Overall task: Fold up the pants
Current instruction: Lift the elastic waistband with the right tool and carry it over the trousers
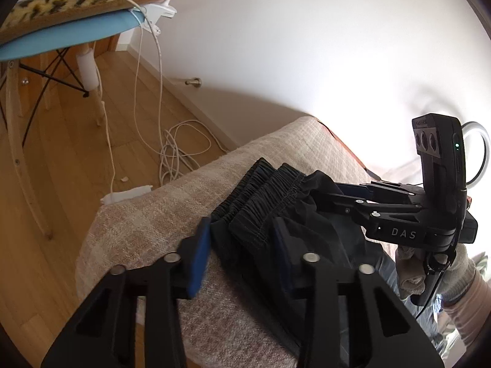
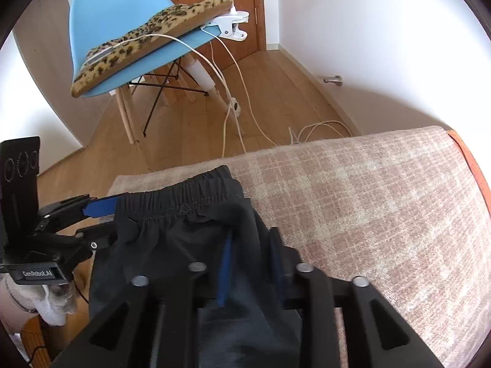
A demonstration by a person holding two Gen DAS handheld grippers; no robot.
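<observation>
Black pants with an elastic waistband lie bunched on a beige checked cushion. My left gripper straddles the waistband edge, its jaws wide apart with cloth between them. My right gripper has its blue pads close together with black cloth of the pants pinched between them. The right gripper also shows in the left wrist view, reaching into the waistband from the right. The left gripper shows in the right wrist view at the waistband's left end.
The cushion has an orange edge at the far right. A blue chair with a leopard-print pad stands on the wooden floor beyond. White cables trail across the floor by the white wall.
</observation>
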